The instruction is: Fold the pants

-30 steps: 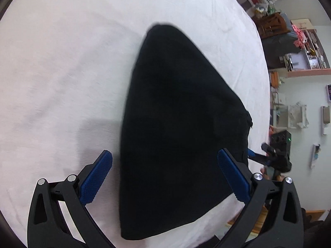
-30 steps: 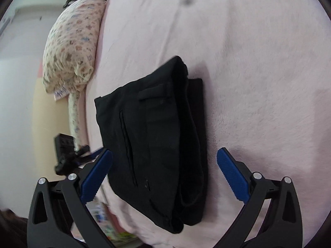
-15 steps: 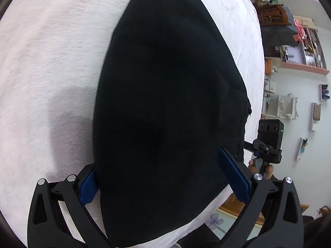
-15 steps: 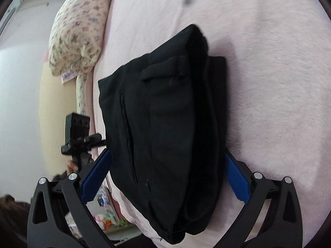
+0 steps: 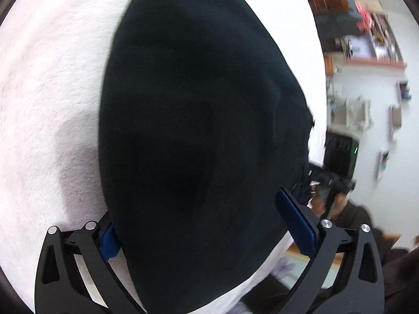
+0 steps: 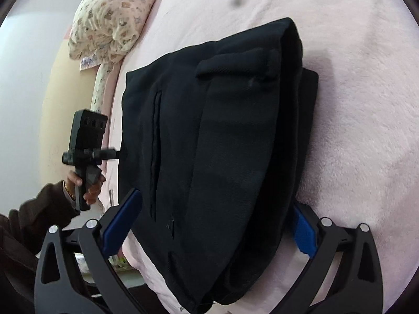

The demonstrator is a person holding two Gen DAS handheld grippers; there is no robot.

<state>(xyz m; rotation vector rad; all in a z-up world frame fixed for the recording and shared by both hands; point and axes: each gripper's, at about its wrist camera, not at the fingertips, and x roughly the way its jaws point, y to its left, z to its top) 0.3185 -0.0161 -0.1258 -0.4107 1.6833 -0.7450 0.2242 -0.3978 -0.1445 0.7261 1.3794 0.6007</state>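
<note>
The black pants (image 5: 199, 136) lie folded in a thick stack on the pale pink bed (image 5: 47, 83). In the right wrist view the pants (image 6: 222, 151) show a pocket slit and a waistband flap on top. My left gripper (image 5: 204, 225) is open, its blue pads astride one end of the stack, the left pad partly hidden under the fabric edge. My right gripper (image 6: 209, 222) is open too, with its jaws astride the opposite end. The left gripper's handle, held in a hand (image 6: 86, 157), shows at the far side in the right wrist view.
A floral pillow (image 6: 112, 23) lies at the bed's far left corner in the right wrist view. The bed edge runs just past the pants. Shelves and cluttered furniture (image 5: 366, 34) stand beyond the bed in the left wrist view.
Both grippers have moved down and in toward the folded pants, so the stack now fills the space between each pair of open jaws. The pants have not shifted.
</note>
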